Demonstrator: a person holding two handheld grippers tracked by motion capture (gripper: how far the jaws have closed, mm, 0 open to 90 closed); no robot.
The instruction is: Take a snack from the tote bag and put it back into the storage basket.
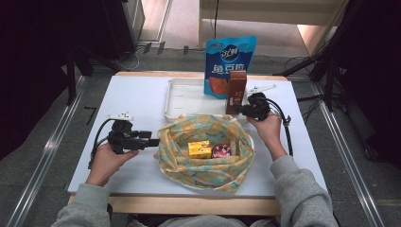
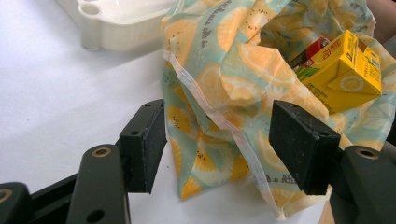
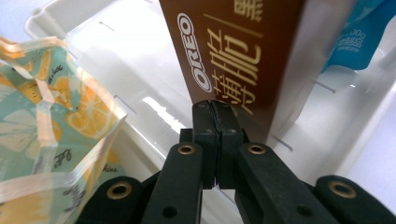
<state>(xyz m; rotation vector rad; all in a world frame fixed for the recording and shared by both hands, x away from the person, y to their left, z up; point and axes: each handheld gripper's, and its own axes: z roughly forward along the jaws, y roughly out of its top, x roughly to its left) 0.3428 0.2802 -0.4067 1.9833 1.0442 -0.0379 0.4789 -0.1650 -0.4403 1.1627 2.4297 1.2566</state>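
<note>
Our right hand-held gripper [image 3: 215, 109], jaws fully closed and empty, meets a tall brown Oreo box [image 3: 233, 51] standing upright just ahead, white and gold lettering.

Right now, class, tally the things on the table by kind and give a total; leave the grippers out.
Bags and pouches: 2, the lemon-print bag and blue pouch
Boxes and cartons: 2, the brown Oreo box and yellow carton
Cans: 1, the red can
Trays: 1, the white tray
Total: 6

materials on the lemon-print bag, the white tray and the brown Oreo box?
Lemon-print bag: looks like thin coated fabric or plastic sheet; it creases softly and has a stitched pale trim.
White tray: glossy moulded plastic with ribbed walls.
Oreo box: printed cardboard, by its flat faces and sharp edges.
</note>
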